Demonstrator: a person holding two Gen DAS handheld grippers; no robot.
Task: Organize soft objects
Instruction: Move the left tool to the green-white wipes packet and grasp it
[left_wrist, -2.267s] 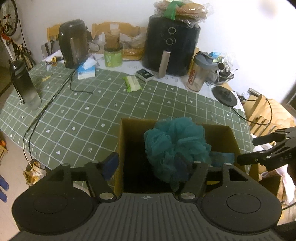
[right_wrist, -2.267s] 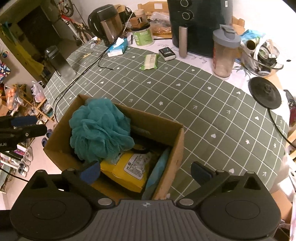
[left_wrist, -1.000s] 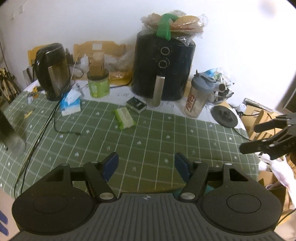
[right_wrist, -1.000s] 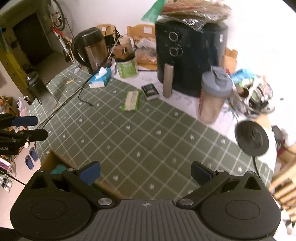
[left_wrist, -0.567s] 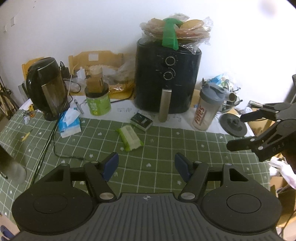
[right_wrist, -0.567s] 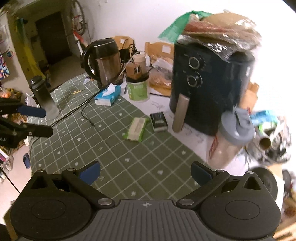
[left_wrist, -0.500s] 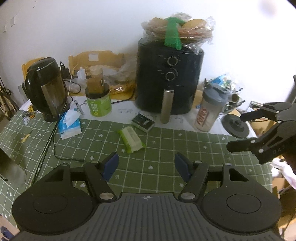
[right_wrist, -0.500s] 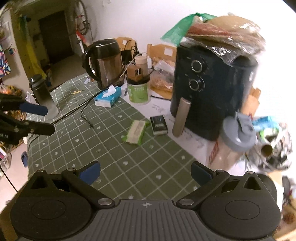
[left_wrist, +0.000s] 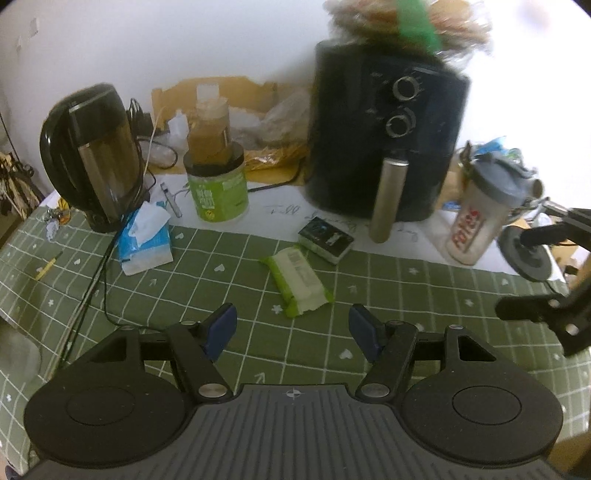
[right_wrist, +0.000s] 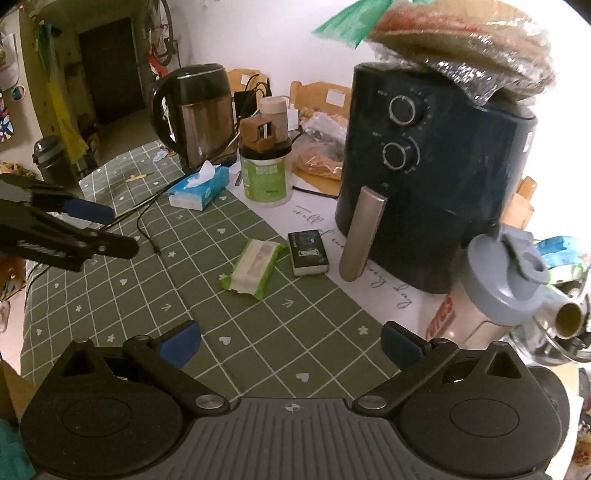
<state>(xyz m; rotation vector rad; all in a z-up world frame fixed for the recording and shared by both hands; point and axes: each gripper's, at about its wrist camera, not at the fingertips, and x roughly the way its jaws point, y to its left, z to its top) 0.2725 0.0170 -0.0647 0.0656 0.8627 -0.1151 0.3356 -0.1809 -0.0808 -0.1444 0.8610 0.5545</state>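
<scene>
My left gripper (left_wrist: 291, 326) has its two blue-padded fingers (left_wrist: 221, 325) spread wide apart with nothing between them, hovering over the green tablecloth (left_wrist: 207, 291) with its white grid and tiny heart prints. My right gripper (right_wrist: 290, 343) is likewise spread wide and empty, its blue pads (right_wrist: 179, 343) held above the same matte cloth. Just ahead of my left fingers, centred in the gap, lies the wet wipes pack (left_wrist: 297, 282), a soft, flat, rectangular pouch in crinkly green plastic with a pale label, resting at a slant on the cloth; from my right fingers it sits ahead and slightly left (right_wrist: 255, 271). Touching or almost touching its far end is a small dark box (left_wrist: 325, 240) with hard edges. Further out and to the left of both pairs of fingers is the tissue pack (left_wrist: 144, 240), a soft blue wrapper with white tissue puffing out. Beyond that stand a glossy black kettle (left_wrist: 94, 155), a round green tub (left_wrist: 217, 190), and the bulky, smooth, dark air fryer (left_wrist: 384, 136) with its metal handle. To the right stands a translucent shaker bottle (left_wrist: 476, 218) with a grey lid.
</scene>
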